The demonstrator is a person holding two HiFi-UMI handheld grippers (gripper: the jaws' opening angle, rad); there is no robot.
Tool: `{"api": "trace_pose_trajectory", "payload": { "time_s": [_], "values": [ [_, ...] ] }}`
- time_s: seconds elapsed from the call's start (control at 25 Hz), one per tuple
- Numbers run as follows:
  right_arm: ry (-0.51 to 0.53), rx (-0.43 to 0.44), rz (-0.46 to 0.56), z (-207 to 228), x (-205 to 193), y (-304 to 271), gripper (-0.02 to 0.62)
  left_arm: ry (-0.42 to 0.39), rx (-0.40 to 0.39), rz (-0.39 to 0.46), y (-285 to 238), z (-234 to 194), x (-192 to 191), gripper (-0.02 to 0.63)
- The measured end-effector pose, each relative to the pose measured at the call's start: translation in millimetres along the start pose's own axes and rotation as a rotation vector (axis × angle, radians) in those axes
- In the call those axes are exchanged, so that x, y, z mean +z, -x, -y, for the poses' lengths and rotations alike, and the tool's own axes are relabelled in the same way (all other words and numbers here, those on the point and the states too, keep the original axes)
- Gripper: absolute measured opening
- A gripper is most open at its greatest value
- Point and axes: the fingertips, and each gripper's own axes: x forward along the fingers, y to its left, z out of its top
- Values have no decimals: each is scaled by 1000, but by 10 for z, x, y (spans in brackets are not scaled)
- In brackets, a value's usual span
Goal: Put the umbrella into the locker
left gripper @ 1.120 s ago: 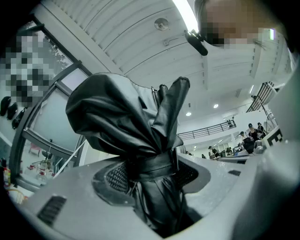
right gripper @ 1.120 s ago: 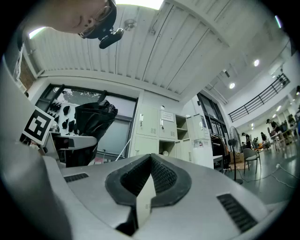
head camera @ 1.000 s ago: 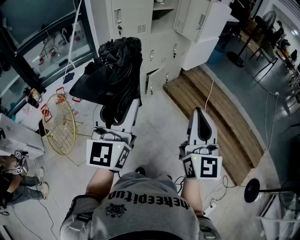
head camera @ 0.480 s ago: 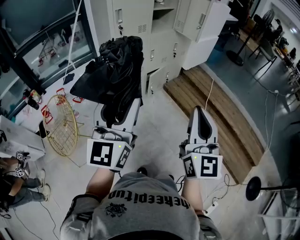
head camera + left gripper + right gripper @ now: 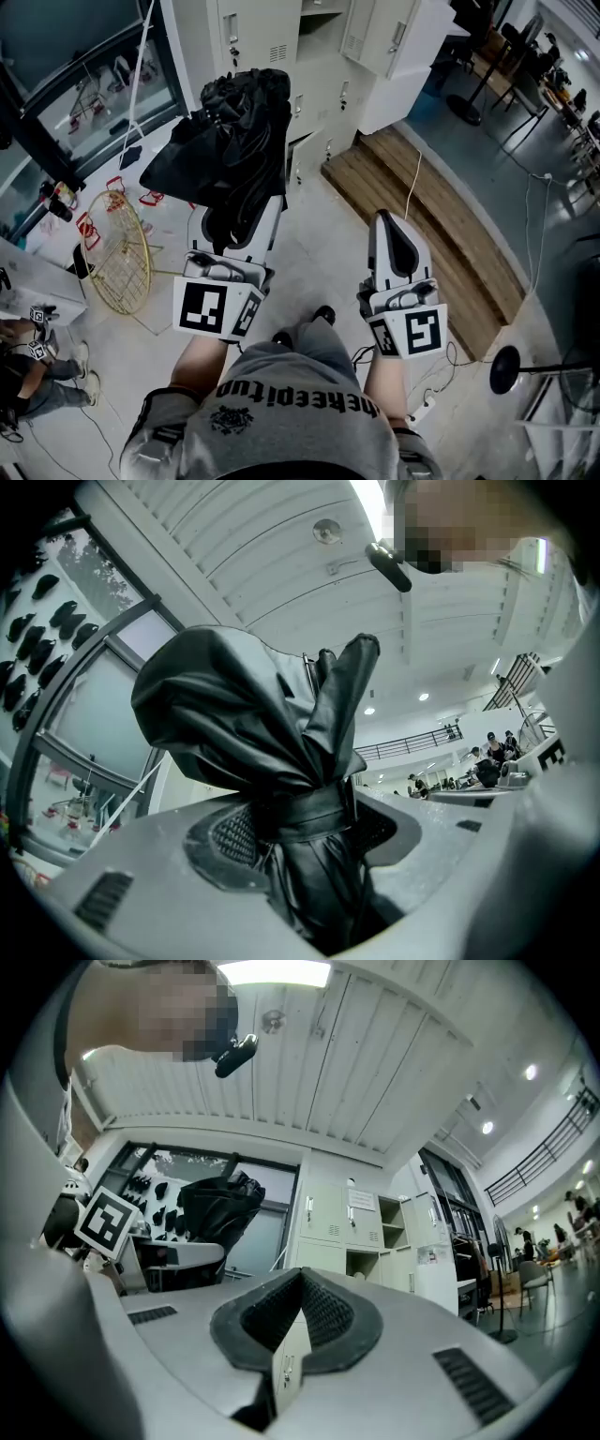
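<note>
Pale floor (image 5: 319, 248) lies beneath me, with a wooden step (image 5: 441, 234) off to my right. Nearest, my right gripper (image 5: 394, 225) points ahead with its fingers pressed together on nothing; its own view shows only the pads meeting. Beside it, my left gripper (image 5: 242, 214) has its fingers pinching the umbrella (image 5: 230, 131) at the strapped waist of its folded black cloth. The loose bundle stands up above the fingers, and the lower part drops out of sight between them. The grip looks firm, with a pad touching the fabric on each side. Beyond the umbrella stand the lockers (image 5: 267, 42), well apart from me, with a door (image 5: 403, 56) swung open at the upper right. The right gripper view shows at least two open compartments.

By my judgement the pick-up is done: the umbrella is in hand, not in any locker. What is left is to close on the lockers, choose an open compartment, feed the umbrella in and let go. My free right gripper could steady a door if needed.
</note>
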Motion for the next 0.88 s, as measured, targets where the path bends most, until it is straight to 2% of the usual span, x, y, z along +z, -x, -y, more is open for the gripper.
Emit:
{"api": "trace_pose_trajectory", "payload": {
  "time_s": [0.2, 0.36, 0.68, 0.88],
  "values": [
    [-33, -36, 3, 180, -112, -117, 2, 6, -16, -7, -156, -11, -84, 247],
    [-30, -25, 10, 320, -179, -344, 2, 7, -21, -13, -379, -55, -173, 249],
    [-44, -23, -7, 1040, -194, -1075, 2, 9, -13, -19, -1351, -91, -184, 248],
    [-37, -20, 6, 1282, -443, -1340, 2, 10, -8, 10, -1659, -179, -415, 248]
  ]
}}
